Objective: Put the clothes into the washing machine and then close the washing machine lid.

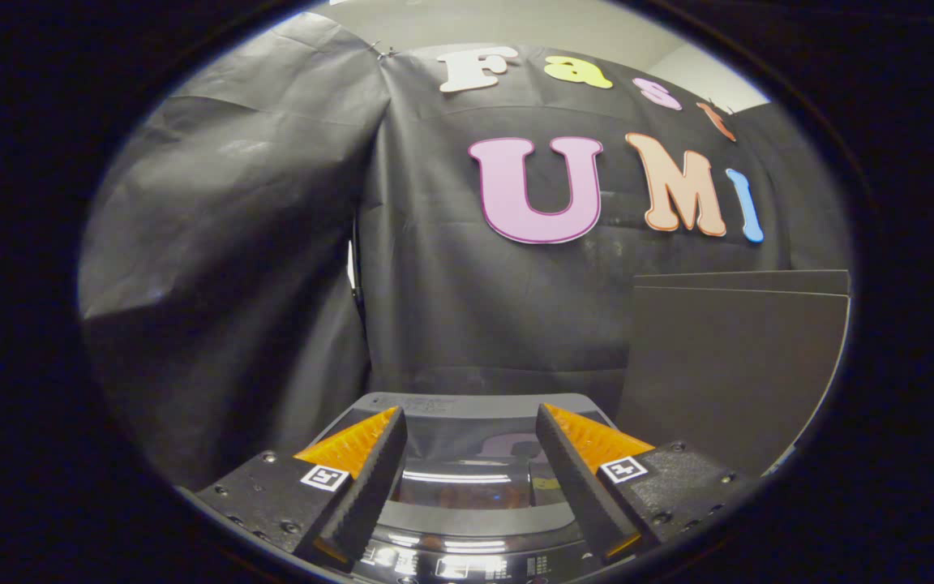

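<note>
Washing machine [467, 487] directly below and between the fingers, top-loading, lid [467, 474] lying flat and shut: glossy tinted pane with light streaks across it, dark frame around, control strip [451, 564] nearest the gripper. Something orange-brown visible dimly through the pane; clothes or a mere reflection, impossible to say. No garment in sight outside the machine.

Handling, as a judgement: lid rigid, smooth, probably slippery on the glass, hinged at the far edge; best taken at the near frame edge rather than on the pane. Clothes, wherever lying, likely soft, light and limp, best pinched at a bunched fold.

Gripper [471, 454] spread wide, holding nothing, both fingers hovering above the lid, apparently without contact.

Count: one machine, one lid, one gripper with two fingers [370, 478], zero clothes definitely seen.

Further out: one dark flat panel [726, 365] standing upright just beside the machine, beyond the right-hand finger; black cloth wall [272, 243] behind everything, draped in folds.
</note>
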`<state>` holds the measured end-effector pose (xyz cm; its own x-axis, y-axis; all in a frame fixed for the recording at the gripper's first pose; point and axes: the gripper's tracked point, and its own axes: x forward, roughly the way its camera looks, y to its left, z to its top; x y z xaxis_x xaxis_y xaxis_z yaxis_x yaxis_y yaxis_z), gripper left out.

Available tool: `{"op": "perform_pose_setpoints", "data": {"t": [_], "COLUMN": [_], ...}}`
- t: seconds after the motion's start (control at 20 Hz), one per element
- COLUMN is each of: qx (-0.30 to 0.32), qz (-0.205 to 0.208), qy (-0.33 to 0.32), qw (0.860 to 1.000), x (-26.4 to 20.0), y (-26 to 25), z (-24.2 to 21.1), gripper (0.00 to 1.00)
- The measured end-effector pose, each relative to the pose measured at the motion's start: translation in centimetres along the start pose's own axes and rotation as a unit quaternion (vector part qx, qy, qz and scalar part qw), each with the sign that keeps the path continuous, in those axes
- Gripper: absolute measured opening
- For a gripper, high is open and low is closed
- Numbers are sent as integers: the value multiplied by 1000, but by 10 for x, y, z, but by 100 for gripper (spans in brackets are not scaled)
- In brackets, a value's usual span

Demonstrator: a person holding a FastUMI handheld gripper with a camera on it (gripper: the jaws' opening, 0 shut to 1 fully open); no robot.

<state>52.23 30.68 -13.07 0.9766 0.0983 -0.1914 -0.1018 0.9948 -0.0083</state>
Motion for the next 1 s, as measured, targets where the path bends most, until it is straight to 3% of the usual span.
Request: {"op": "perform_pose_setpoints", "data": {"t": [0.55, 0.7, 1.0], "qx": [-10, 12, 44], "qz": [-16, -28, -26], "qy": [36, 49, 24], "qw": [999, 998, 998], "x": [-18, -28, -66], "y": [-6, -8, 3], "z": [-12, -15, 26], "gripper": [97, 97, 97]}}
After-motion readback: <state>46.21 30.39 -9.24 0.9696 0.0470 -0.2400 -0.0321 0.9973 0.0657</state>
